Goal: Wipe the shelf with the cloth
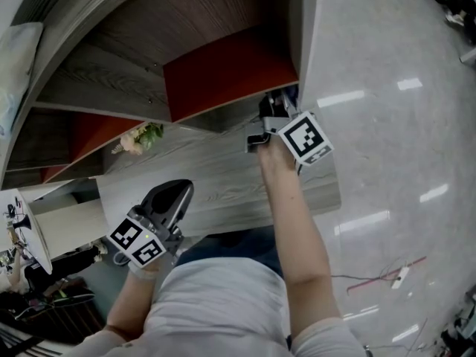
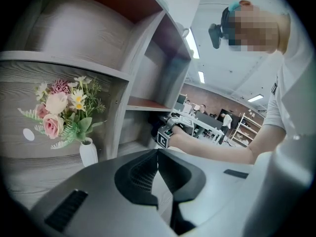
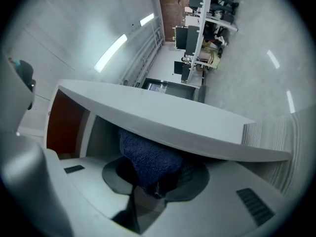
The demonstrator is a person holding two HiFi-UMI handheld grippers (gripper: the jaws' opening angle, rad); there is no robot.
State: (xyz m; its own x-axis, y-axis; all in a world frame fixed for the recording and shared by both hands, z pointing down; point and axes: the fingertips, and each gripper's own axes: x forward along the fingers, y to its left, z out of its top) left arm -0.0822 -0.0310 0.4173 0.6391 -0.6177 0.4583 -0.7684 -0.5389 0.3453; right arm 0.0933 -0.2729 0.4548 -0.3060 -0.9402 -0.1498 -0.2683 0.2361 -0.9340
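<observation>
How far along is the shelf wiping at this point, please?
The cloth is already picked up, clamped in the right gripper. In hand: it reaches into the shelf compartment at the right end. No wiped area can be told apart; the part by the flowers probably remains.

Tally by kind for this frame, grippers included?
grippers: 2, the left gripper shut and empty, the right gripper shut on the cloth
dark blue cloth: 1
white vase of flowers: 1
shelf unit: 1
total: 5
</observation>
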